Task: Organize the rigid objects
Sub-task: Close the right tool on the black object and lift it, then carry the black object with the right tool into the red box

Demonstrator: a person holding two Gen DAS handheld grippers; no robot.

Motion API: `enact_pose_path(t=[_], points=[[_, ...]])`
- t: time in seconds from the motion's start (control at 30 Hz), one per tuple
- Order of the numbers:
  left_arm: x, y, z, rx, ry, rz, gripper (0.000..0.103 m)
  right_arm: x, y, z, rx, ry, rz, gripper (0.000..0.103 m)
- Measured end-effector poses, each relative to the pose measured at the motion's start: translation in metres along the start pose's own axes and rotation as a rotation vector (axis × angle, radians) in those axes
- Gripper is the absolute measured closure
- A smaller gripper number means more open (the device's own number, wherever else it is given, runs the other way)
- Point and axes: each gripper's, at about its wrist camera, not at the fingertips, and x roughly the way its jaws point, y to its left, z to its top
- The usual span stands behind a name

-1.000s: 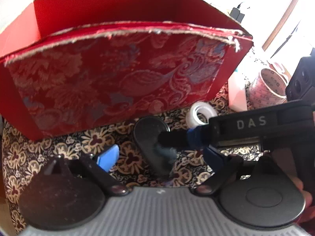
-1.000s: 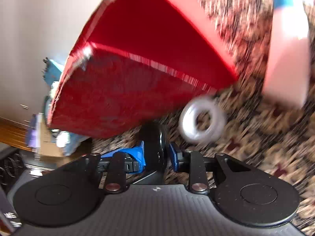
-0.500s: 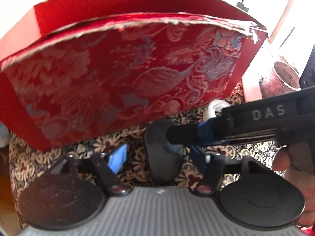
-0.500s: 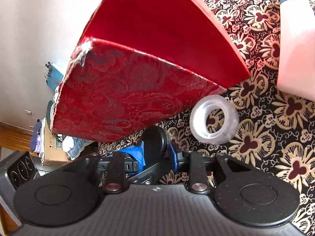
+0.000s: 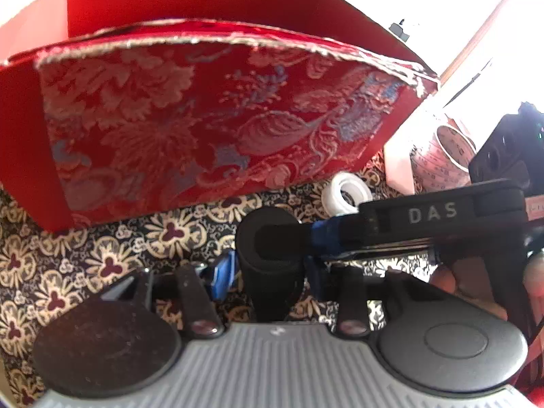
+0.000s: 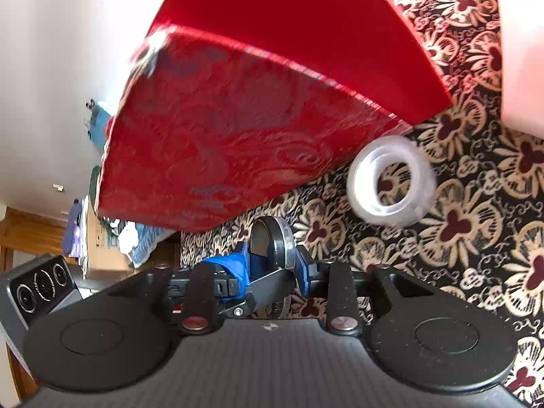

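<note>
Left claw (image 5: 268, 272) now closed in around the flat round black disc (image 5: 268, 248) alongside the clamped right claw (image 6: 272, 255), red brocade box (image 5: 204, 129) looming closer, so handoff probably underway.

One red box (image 5: 190, 129) with brocade sides stands on the patterned table (image 5: 68, 258). One black round case (image 5: 268, 255) shows, at 6 o'clock from the box. Two tape rolls: one clear (image 6: 391, 183), one printed (image 5: 442, 159). One white bottle (image 6: 520, 68). Two grippers: left gripper (image 5: 268, 272), right gripper (image 6: 272, 265).
</note>
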Motion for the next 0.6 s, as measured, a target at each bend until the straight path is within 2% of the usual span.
enact_pose_path(t=[0.1,0.27,0.43,0.6], points=[[-0.01,-0.008,-0.001,0.042,-0.004,-0.017,0.067,-0.002,0.007,-0.003,-0.044,0.001,-0.006,0.095],[-0.05,-0.019,-0.002,0.142,-0.056,-0.059,0.067,-0.026,0.023,-0.009,-0.111,-0.031,0.028,0.098],[-0.079,-0.038,0.015,0.205,-0.147,-0.116,0.067,-0.057,0.048,-0.008,-0.169,-0.103,0.06,0.099],[-0.107,-0.049,0.05,0.267,-0.259,-0.144,0.067,-0.082,0.08,0.013,-0.245,-0.213,0.091,0.099]])
